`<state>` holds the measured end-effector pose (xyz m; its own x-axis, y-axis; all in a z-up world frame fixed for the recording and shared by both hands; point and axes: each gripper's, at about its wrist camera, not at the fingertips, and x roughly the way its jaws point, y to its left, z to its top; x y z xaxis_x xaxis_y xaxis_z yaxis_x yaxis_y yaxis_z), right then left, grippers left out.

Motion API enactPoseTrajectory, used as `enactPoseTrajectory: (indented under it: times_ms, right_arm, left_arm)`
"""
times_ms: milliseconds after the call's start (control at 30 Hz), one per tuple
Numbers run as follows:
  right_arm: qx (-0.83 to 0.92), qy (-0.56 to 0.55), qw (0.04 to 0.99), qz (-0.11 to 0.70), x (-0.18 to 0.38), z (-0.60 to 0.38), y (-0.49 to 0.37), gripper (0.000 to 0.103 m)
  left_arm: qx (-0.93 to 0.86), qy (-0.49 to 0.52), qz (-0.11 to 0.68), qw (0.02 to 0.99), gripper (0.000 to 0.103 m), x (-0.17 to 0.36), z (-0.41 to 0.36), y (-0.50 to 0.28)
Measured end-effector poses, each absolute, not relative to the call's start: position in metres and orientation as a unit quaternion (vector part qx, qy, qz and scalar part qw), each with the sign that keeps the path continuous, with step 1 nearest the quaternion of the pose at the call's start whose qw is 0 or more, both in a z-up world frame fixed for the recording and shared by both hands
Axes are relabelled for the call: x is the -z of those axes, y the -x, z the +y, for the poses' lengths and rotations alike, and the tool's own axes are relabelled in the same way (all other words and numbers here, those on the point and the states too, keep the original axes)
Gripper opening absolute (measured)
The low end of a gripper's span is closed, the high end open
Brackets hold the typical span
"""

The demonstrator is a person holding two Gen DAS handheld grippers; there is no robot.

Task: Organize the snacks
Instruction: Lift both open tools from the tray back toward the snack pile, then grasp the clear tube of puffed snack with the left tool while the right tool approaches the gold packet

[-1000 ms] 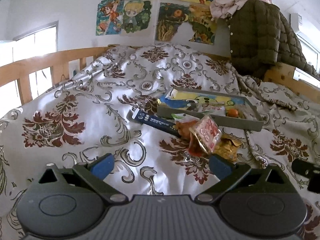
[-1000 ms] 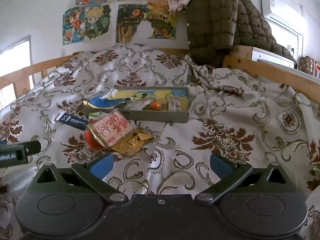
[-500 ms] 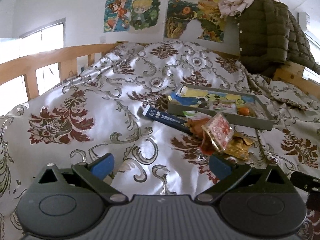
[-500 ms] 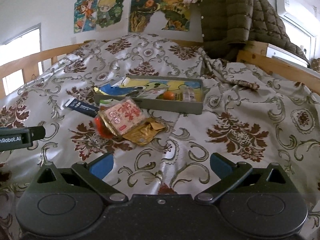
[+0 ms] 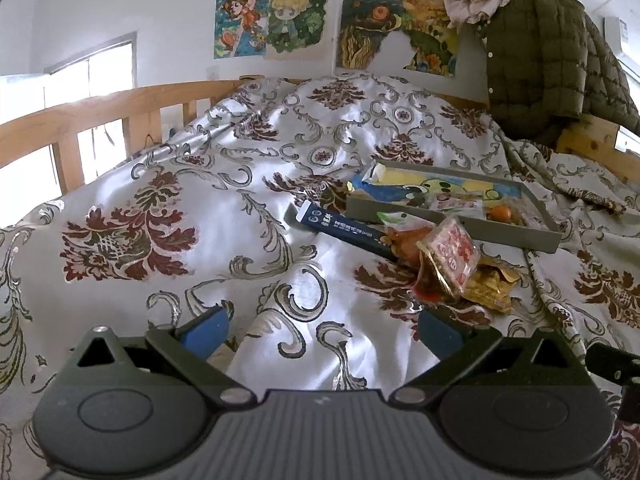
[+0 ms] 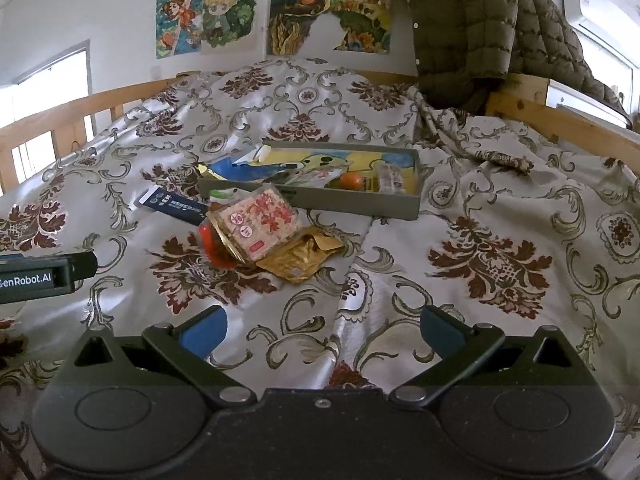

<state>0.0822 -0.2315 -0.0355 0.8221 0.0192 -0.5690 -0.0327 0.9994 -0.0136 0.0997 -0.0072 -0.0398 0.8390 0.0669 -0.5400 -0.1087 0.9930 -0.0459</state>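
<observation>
A floral bedspread (image 5: 240,184) was spread over the bed, cartoon posters (image 6: 208,16) were pinned above, and a quilted jacket (image 6: 480,28) was hung.

White plaster wall (image 5: 168,8) behind bed, colourful cartoon posters (image 5: 276,20) taped across it. Light wooden slatted bed rail (image 5: 100,120) along left side; bright daylit window (image 5: 92,76) behind rail. Bed covered by glossy white bedspread with maroon and grey floral scrolls (image 5: 200,208). Olive quilted puffer jacket (image 6: 480,28) hung over wooden frame at right. White wall air conditioner (image 6: 596,8) upper right.
</observation>
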Motion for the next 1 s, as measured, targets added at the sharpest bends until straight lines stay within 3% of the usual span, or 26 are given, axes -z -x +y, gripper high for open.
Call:
enactPoseTrajectory:
  times_ms: [533,1000]
  right_arm:
    - [-0.024,0.027,0.953,0.302,0.035,-0.236,-0.094,0.102]
    - [-0.096,0.085,0.946,0.298,0.06,-0.238,-0.148,0.102]
  left_arm:
    - [0.009,-0.006,0.284,0.959,0.103,0.032,-0.022,-0.125]
    - [0.081,-0.036,0.296,0.951,0.103,0.031,-0.052,-0.204]
